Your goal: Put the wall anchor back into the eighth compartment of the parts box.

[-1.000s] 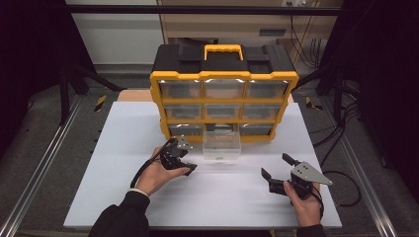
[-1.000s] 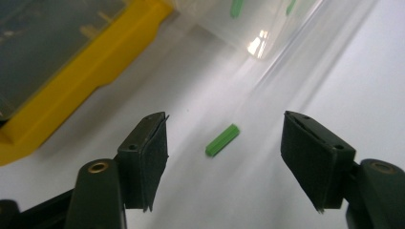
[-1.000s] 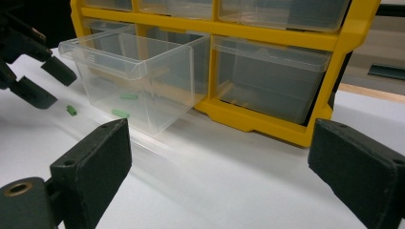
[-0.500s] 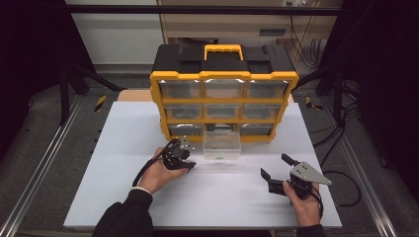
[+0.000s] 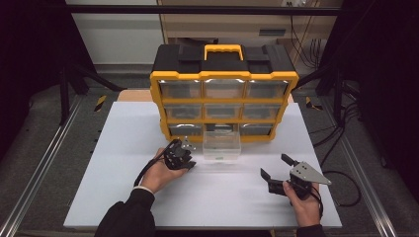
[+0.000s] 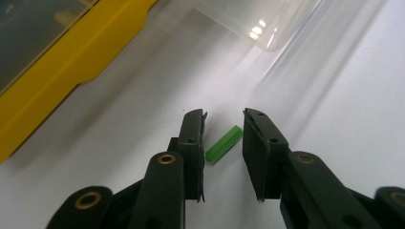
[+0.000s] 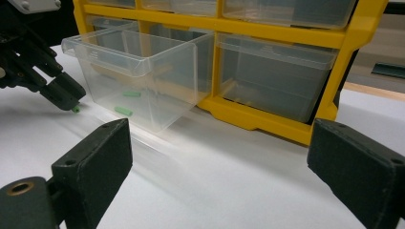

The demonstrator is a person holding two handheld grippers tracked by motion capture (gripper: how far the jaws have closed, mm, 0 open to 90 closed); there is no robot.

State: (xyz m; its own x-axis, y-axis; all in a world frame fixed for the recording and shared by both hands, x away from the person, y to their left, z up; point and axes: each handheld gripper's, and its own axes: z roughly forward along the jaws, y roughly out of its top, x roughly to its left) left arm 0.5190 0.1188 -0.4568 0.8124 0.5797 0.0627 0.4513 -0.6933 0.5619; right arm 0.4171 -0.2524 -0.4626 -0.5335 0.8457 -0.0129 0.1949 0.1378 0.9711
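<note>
We see left gripper [image 6: 223,131] low on the white table [image 5: 123,148], jaws just closing around a green plug [image 6: 223,144], pads not yet touching it | plug lies beside the pulled-out clear drawer [image 5: 222,146] | right gripper [image 5: 277,168] spread wide, holding nothing

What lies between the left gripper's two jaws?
In the left gripper view, a small green plug lies on the white table between the left gripper's closing jaws, not yet pressed.
</note>
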